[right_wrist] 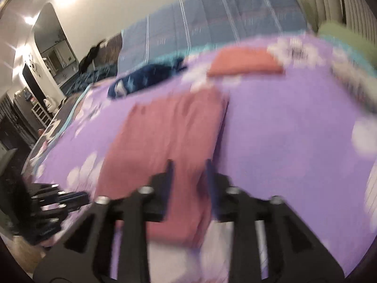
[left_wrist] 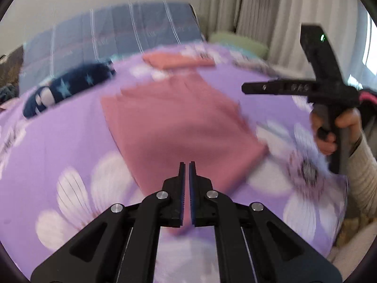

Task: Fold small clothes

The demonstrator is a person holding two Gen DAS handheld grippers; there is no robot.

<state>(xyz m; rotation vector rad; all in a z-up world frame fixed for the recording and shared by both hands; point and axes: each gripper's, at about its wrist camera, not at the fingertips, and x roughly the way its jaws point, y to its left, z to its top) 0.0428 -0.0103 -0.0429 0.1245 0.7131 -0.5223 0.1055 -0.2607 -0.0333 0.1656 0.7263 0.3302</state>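
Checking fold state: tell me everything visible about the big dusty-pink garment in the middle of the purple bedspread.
The dusty-pink fabric garment lies mostly flat on the purple floral bedspread, folded into a rough rectangle with doubled layers showing at its near edge. It looks plain, soft and matte. Its near end runs under both grippers: the left gripper is shut, seemingly pinching that edge; the right gripper stands open over it. Motion blur hides seams.

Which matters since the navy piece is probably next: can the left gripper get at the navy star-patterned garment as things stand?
Probably yes. The navy star-patterned garment lies in the open on the purple bedspread, ahead and left of the left gripper, with nothing between. The jaws are shut, seemingly on the pink cloth, which needs releasing first.
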